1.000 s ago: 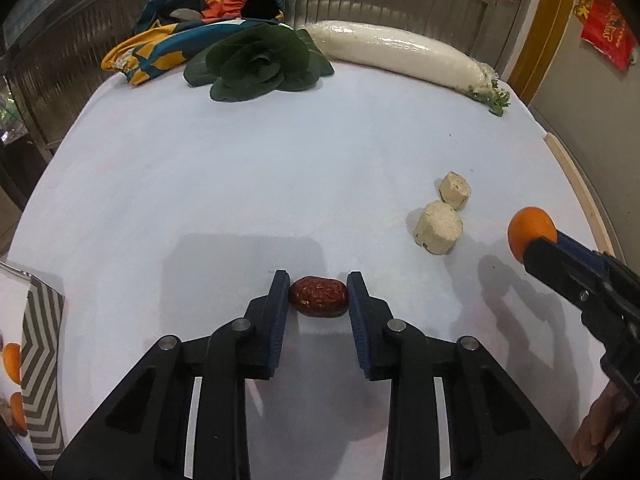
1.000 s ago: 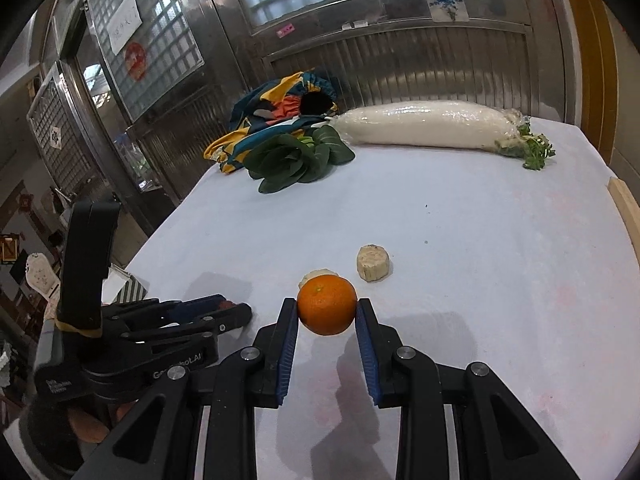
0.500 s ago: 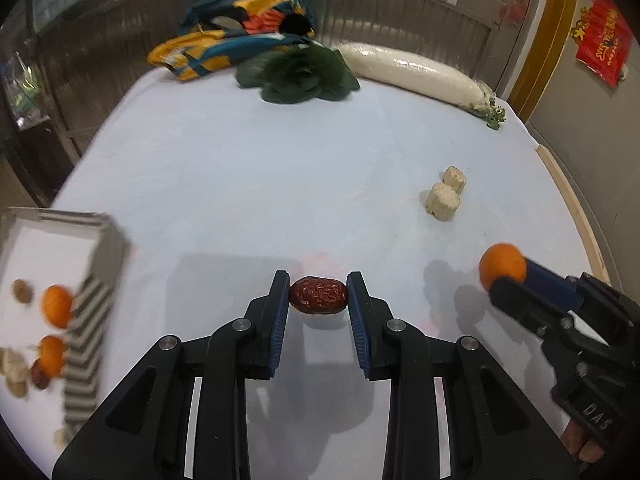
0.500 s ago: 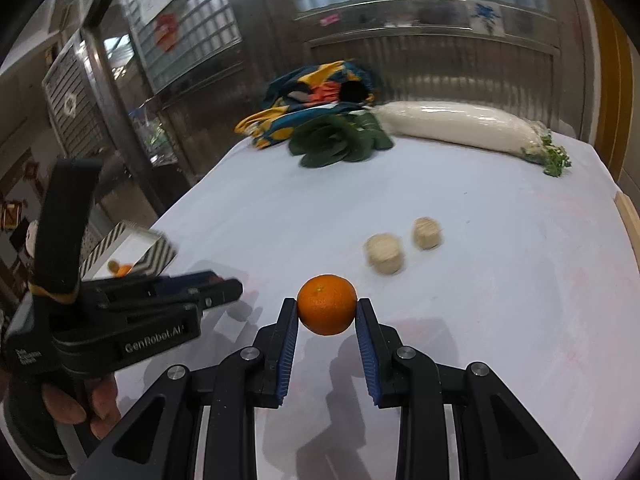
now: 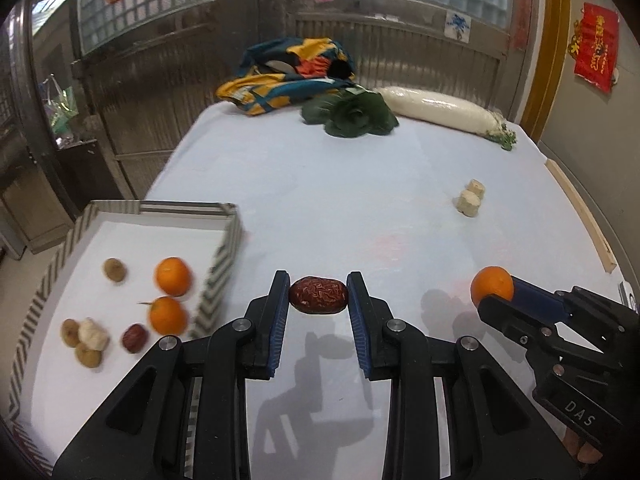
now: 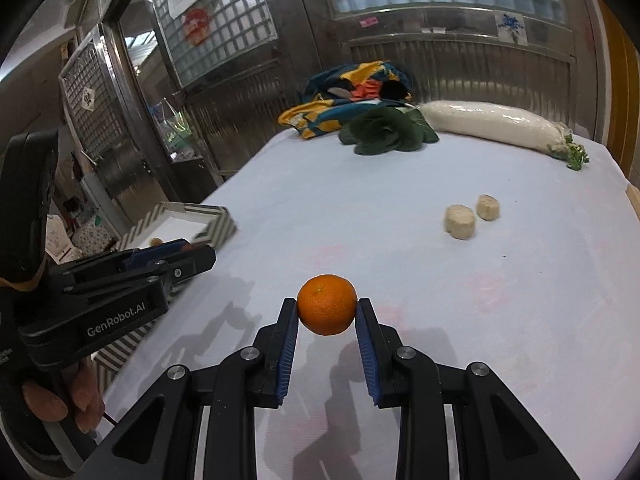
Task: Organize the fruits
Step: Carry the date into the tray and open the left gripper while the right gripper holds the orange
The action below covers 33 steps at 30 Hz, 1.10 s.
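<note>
Grippers both loaded, above the white table (image 5: 320, 184).
Left gripper (image 5: 318, 296) clamps a red date (image 5: 318, 295) just right of the striped tray (image 5: 224, 248); right gripper (image 6: 327, 314) clamps an orange (image 6: 327, 309) farther right of the tray, which holds two oranges (image 5: 173, 276) and small fruits.

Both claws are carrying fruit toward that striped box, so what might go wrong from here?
The red date is pinched only at its ends by the left gripper, so it might slip out and roll off. The orange is round and held just at the fingertips of the right gripper; it may pop free. The striped tray already holds several fruits, so a drop may knock them about, and both grippers arriving together might bump.
</note>
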Each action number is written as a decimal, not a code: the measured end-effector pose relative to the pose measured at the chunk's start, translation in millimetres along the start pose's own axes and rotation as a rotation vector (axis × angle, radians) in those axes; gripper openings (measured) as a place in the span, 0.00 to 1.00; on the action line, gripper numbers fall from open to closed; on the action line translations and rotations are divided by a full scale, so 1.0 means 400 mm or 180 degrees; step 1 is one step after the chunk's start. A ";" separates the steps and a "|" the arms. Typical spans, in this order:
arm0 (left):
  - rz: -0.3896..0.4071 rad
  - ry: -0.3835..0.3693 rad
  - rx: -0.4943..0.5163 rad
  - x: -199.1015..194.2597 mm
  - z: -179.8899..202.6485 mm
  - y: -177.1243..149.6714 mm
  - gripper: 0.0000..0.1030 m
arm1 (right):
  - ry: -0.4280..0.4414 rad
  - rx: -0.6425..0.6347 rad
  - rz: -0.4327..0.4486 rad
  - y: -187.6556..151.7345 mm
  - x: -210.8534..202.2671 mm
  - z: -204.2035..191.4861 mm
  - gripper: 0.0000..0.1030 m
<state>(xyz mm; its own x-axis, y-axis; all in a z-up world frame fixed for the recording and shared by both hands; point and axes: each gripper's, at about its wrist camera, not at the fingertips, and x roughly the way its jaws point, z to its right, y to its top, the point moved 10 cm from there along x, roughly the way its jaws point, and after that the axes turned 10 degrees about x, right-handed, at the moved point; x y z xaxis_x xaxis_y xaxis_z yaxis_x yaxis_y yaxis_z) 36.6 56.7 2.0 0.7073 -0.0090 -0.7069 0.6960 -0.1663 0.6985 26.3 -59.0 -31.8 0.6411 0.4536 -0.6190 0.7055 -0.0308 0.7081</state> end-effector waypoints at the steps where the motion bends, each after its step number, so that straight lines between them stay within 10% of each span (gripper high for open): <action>1: 0.0014 0.0008 -0.0011 -0.007 -0.009 -0.003 0.27 | 0.0016 -0.0010 0.0006 -0.002 -0.001 -0.013 0.27; 33: 0.0092 0.0361 -0.0327 -0.100 -0.261 -0.103 0.27 | 0.0321 -0.0520 -0.0180 -0.037 0.073 -0.315 0.27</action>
<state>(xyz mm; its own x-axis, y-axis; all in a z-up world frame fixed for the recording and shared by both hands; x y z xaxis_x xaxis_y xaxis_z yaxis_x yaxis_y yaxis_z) -7.6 166.7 13.0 0.7326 0.1000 -0.6733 0.6800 -0.0659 0.7302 -3.4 67.0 -17.6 0.5626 0.5377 -0.6280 0.6758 0.1384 0.7240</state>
